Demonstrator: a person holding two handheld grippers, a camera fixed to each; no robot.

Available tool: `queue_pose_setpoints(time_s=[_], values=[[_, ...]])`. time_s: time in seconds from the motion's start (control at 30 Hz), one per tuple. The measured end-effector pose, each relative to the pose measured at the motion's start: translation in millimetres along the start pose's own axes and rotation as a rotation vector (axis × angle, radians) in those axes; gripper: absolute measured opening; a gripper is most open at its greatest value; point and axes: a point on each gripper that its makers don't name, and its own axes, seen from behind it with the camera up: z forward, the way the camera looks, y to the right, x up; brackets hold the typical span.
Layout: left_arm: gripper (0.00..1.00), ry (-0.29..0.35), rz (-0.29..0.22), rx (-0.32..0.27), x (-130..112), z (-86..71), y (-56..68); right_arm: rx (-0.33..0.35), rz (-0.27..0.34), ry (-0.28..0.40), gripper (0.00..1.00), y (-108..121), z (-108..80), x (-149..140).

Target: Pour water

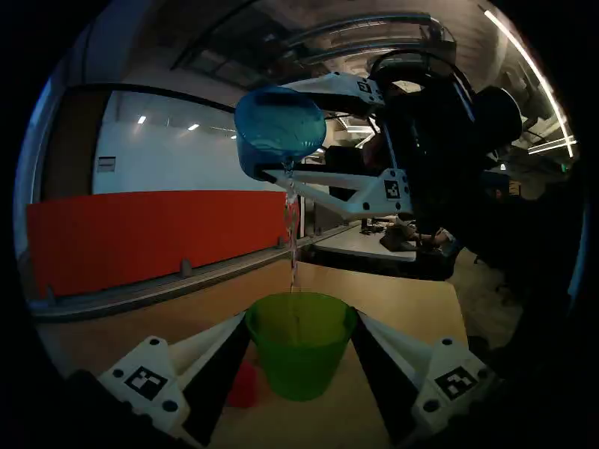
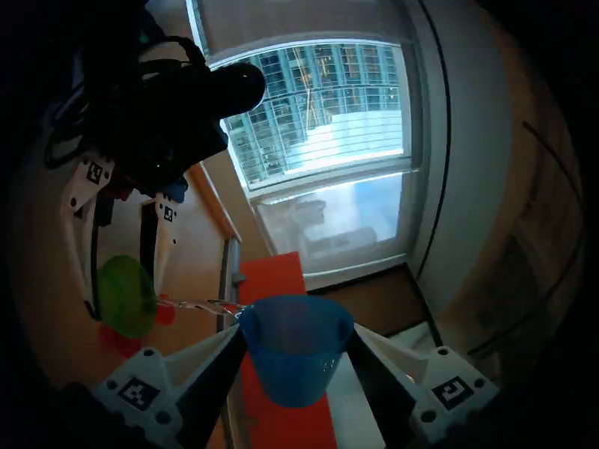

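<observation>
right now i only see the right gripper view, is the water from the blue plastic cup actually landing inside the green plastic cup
Observer: Yes. In the left gripper view the thin water stream drops straight into the open mouth of the green plastic cup.
Operator: is the green one held level
Observer: It looks upright, with the left gripper pressing on both its sides, over the light wooden table.
Operator: how far is the blue one tipped
Observer: The blue plastic cup lies about on its side, mouth toward the left camera, held by the right gripper directly above the green cup.
</observation>
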Motion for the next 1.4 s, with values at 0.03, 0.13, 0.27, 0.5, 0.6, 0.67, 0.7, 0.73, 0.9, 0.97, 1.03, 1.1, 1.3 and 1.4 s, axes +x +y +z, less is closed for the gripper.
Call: queue_pose_setpoints(time_s=[0.03, 0.13, 0.27, 0.5, 0.6, 0.67, 0.7, 0.73, 0.9, 0.97, 1.03, 1.1, 1.3, 1.4], values=[[0.89, 0.000, 0.000, 0.001, 0, 0.0, -0.2, 0.000, -0.003, 0.000, 0.91, 0, 0.1, 0], [0.89, -0.001, 0.001, 0.002, 0, 0.2, -0.8, -0.002, -0.012, 0.000, 0.90, 2, 0.4, 0], [0.89, 0.000, 0.000, 0.002, 1, 0.6, -1.6, -0.003, -0.024, -0.001, 0.90, 3, 0.6, -1], [0.89, 0.001, 0.000, 0.003, 1, 1.3, -1.5, -0.008, -0.049, -0.001, 0.90, 6, 0.4, 0], [0.88, 0.001, 0.000, 0.003, 2, 1.1, -1.5, -0.009, -0.062, -0.001, 0.90, 7, 0.8, 1], [0.89, 0.002, 0.000, 0.003, 2, 1.0, -1.6, -0.009, -0.074, -0.002, 0.90, 8, 1.5, 2], [0.89, 0.003, 0.000, 0.003, 2, 0.9, -1.6, -0.010, -0.079, -0.002, 0.90, 8, 1.8, 3], [0.88, 0.003, -0.001, 0.004, 3, 1.0, -1.6, -0.010, -0.083, -0.002, 0.90, 8, 2.0, 3], [0.88, 0.006, -0.001, 0.004, 4, 0.9, -1.2, -0.012, -0.101, 0.000, 0.90, 8, 3.0, 6], [0.89, 0.007, -0.001, 0.004, 5, 0.8, -1.0, -0.012, -0.108, 0.001, 0.91, 8, 3.4, 8], [0.89, 0.008, -0.002, 0.004, 5, 0.7, -1.1, -0.013, -0.115, 0.001, 0.90, 8, 3.9, 9], [0.89, 0.008, -0.002, 0.004, 6, 0.6, -1.4, -0.013, -0.122, 0.001, 0.90, 9, 4.3, 10], [0.89, 0.010, -0.002, 0.007, 7, 0.7, -2.7, -0.016, -0.148, 0.001, 0.90, 11, 5.9, 12], [0.89, 0.011, -0.003, 0.007, 7, 0.8, -2.2, -0.017, -0.169, 0.000, 0.90, 11, 6.5, 13]])
